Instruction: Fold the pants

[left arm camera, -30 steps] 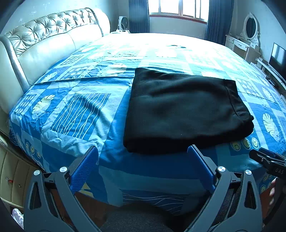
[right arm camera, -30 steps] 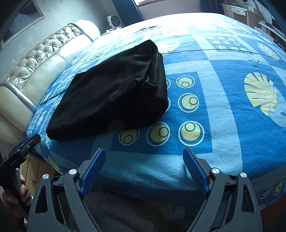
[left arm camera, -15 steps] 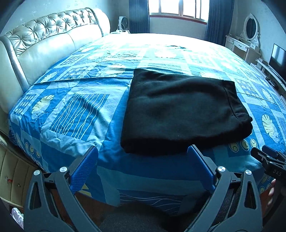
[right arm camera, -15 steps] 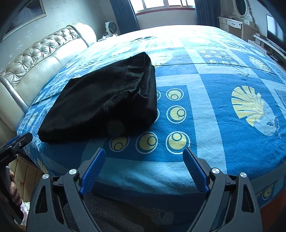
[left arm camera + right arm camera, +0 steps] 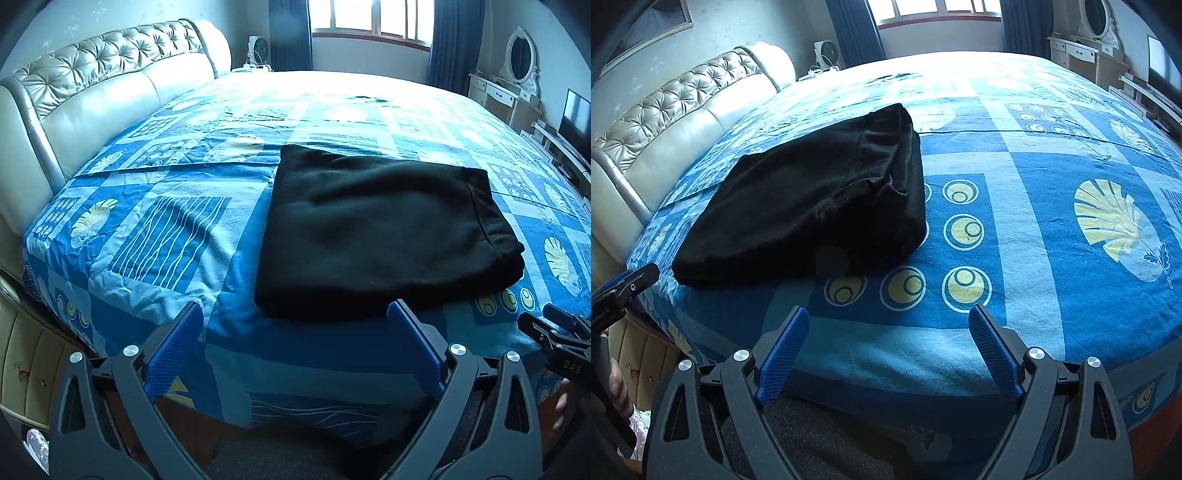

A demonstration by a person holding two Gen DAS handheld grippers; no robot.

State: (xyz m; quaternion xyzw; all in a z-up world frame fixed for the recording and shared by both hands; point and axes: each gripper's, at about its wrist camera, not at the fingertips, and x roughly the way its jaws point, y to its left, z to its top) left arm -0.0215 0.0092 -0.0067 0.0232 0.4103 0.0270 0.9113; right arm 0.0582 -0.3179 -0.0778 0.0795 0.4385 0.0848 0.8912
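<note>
The black pants point(image 5: 384, 236) lie folded into a thick flat rectangle on the blue patterned bedspread point(image 5: 177, 236). In the right wrist view the same bundle point(image 5: 820, 199) sits left of centre. My left gripper point(image 5: 295, 317) hangs open just short of the bundle's near edge, over the bed's front edge, with nothing between its blue pads. My right gripper point(image 5: 888, 321) is open too, off the bundle's right side above bare bedspread point(image 5: 1052, 229). Each gripper shows at the other view's edge: the right one point(image 5: 554, 339) and the left one point(image 5: 624, 288).
A padded cream headboard point(image 5: 92, 96) runs along the left of the bed. Beyond the bed are a window with blue curtains point(image 5: 369, 22), a small fan point(image 5: 258, 48), a white dressing table with oval mirror point(image 5: 517, 62) and a screen point(image 5: 576, 114) at the right.
In the right wrist view the scene has slid down and to the right and more of the far room shows. The left wrist view is nearly the same. Both grippers stay open.
</note>
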